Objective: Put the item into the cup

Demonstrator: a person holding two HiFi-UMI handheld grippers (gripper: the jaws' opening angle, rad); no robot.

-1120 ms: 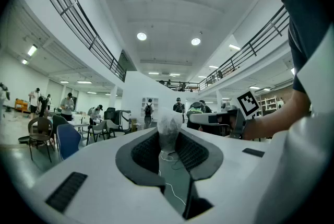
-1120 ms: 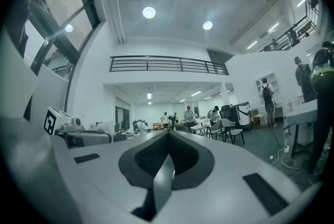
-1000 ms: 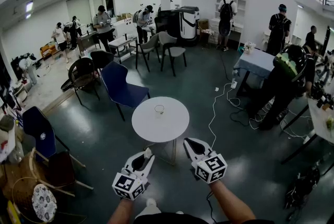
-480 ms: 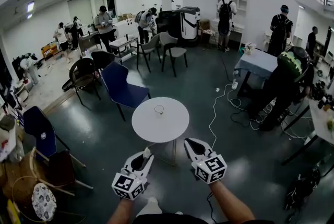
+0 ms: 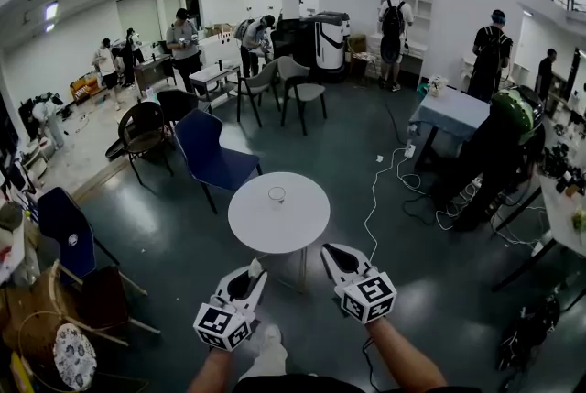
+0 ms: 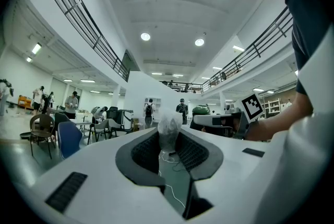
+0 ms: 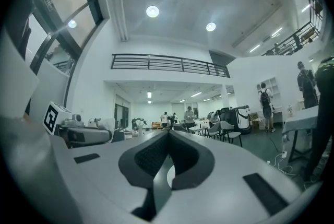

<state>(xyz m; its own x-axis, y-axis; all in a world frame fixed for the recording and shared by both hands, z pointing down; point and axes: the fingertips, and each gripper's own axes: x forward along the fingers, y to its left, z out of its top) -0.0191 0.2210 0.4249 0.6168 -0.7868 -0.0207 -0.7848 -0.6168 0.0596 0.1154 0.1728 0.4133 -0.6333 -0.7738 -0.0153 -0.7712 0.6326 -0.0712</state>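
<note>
Left gripper (image 5: pixel 254 271): jaws grasping a pale crumpled item (image 6: pixel 169 130), plain in the left gripper view, barely a white speck from the head. Right gripper (image 5: pixel 329 252): jaws clenched, nothing between. Head view shows the cup (image 5: pixel 276 195) mid round table (image 5: pixel 252 222), apart from both grippers.

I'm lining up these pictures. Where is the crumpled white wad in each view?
Head view: wad at the left tool's tip, lower centre.
Left gripper view: centre, pinched in that tool.
Right gripper view: not in it.
Shared landmark: white-and-black machine by the chairs.
</note>
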